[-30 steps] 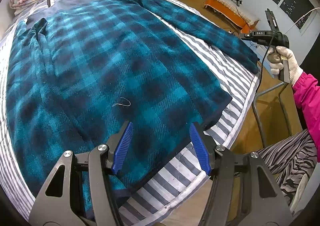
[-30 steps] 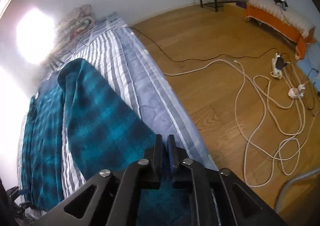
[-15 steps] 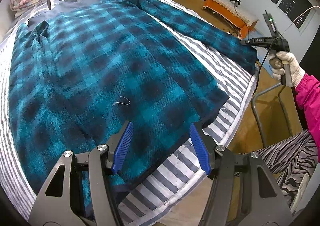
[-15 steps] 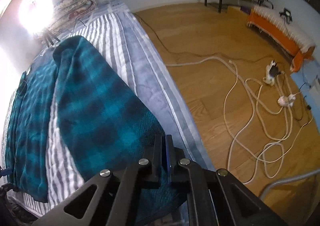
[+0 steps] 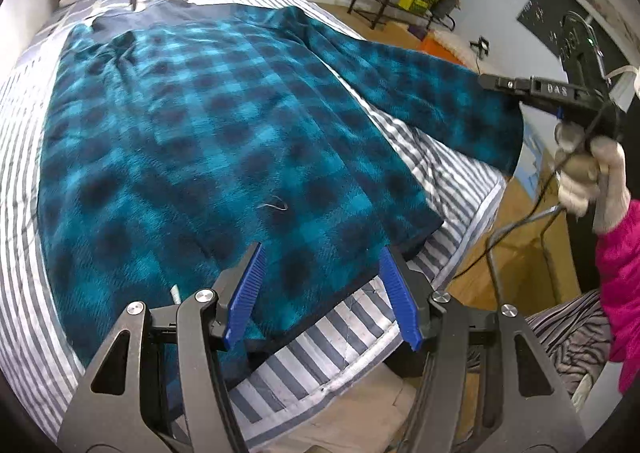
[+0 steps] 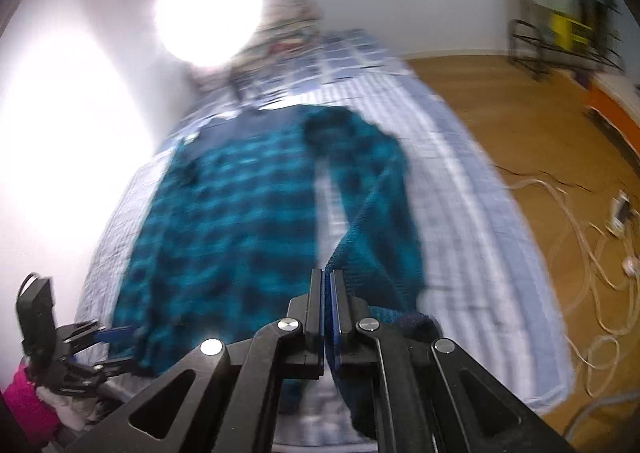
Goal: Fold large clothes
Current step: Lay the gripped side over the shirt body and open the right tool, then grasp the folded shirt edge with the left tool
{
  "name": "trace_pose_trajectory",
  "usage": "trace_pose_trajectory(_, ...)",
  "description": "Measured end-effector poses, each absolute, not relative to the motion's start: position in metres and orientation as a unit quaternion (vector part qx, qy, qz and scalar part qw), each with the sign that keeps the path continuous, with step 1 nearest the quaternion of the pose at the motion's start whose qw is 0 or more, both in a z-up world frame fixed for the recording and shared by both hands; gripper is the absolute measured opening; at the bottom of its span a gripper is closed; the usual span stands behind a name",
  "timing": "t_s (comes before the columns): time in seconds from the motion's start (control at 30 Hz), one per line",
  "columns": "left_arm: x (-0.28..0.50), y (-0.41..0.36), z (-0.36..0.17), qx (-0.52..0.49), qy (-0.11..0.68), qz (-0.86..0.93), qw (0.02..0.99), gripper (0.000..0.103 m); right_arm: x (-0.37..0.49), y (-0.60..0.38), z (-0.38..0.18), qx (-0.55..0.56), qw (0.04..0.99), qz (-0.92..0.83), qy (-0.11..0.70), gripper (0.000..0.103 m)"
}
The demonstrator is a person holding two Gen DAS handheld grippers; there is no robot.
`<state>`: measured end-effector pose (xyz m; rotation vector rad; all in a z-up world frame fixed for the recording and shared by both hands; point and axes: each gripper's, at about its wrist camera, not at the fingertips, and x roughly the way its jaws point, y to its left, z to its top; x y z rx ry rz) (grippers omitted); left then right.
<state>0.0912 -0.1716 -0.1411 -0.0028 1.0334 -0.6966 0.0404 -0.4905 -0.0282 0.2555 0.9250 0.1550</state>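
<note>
With our right gripper (image 6: pixel 328 293) clamped on the sleeve (image 5: pixel 432 93) of the teal-and-black checked fleece garment (image 5: pixel 200 157) spread across the striped bed (image 5: pixel 452 173) and our left gripper (image 5: pixel 320 293) hanging open over the hem, a thin pinch could let the sleeve slip free mid-fold.

A teal and dark navy check pattern is shown on the fleece garment (image 5: pixel 224 141), edged by a dark hem. The bed cover (image 5: pixel 452 177) is striped grey and white. Blue pads are seen on the black left gripper (image 5: pixel 320 293). A white glove (image 5: pixel 592 181) and a magenta sleeve (image 5: pixel 620 273) are worn.
</note>
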Motion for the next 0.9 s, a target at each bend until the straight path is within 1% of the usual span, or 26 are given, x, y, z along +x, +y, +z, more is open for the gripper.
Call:
trace_pose_trajectory(0.17,0.097,-0.143,-0.141,-0.056,0.487,-0.309,0.815,0.061,0.05,-0.407,-0.047,0.093,0.861,0.16,0.473,0.0)
trace_pose_trajectory(0.23,0.1,-0.133,-0.143,-0.08,0.489,-0.301,0.814,0.061,0.053,-0.368,-0.069,0.051,0.845,0.184,0.499,0.0)
trace_pose_trajectory(0.33,0.104,-0.125,-0.147,-0.103,0.494,-0.294,0.812,0.061,0.057,-0.339,-0.105,0.035,0.814,0.209,0.54,0.0)
trace_pose_trajectory(0.4,0.105,-0.125,-0.151,-0.111,0.497,-0.293,0.809,0.061,0.059,-0.332,-0.117,0.032,0.801,0.219,0.556,0.006)
trace_pose_trajectory(0.43,0.106,-0.126,-0.153,-0.117,0.499,-0.295,0.806,0.061,0.06,-0.334,-0.116,0.037,0.8,0.22,0.557,0.011)
trace_pose_trajectory(0.47,0.106,-0.126,-0.154,-0.122,0.501,-0.298,0.803,0.061,0.057,-0.34,-0.113,0.046,0.801,0.223,0.553,0.022)
trace_pose_trajectory(0.53,0.108,-0.13,-0.16,-0.141,0.509,-0.307,0.792,0.061,0.056,-0.362,-0.094,0.088,0.811,0.234,0.528,0.033)
trace_pose_trajectory(0.63,0.109,-0.141,-0.166,-0.162,0.519,-0.319,0.776,0.061,0.055,-0.392,-0.072,0.113,0.834,0.212,0.497,0.034)
trace_pose_trajectory(0.7,0.112,-0.153,-0.171,-0.179,0.528,-0.329,0.762,0.061,0.057,-0.414,-0.073,0.127,0.84,0.181,0.495,0.034)
trace_pose_trajectory(0.8,0.119,-0.166,-0.175,-0.206,0.537,-0.341,0.743,0.061,0.06,-0.453,-0.091,0.153,0.835,0.133,0.512,0.037)
trace_pose_trajectory(0.9,0.129,-0.175,-0.181,-0.227,0.547,-0.336,0.732,0.061,0.062,-0.475,-0.113,0.179,0.821,0.106,0.532,0.036)
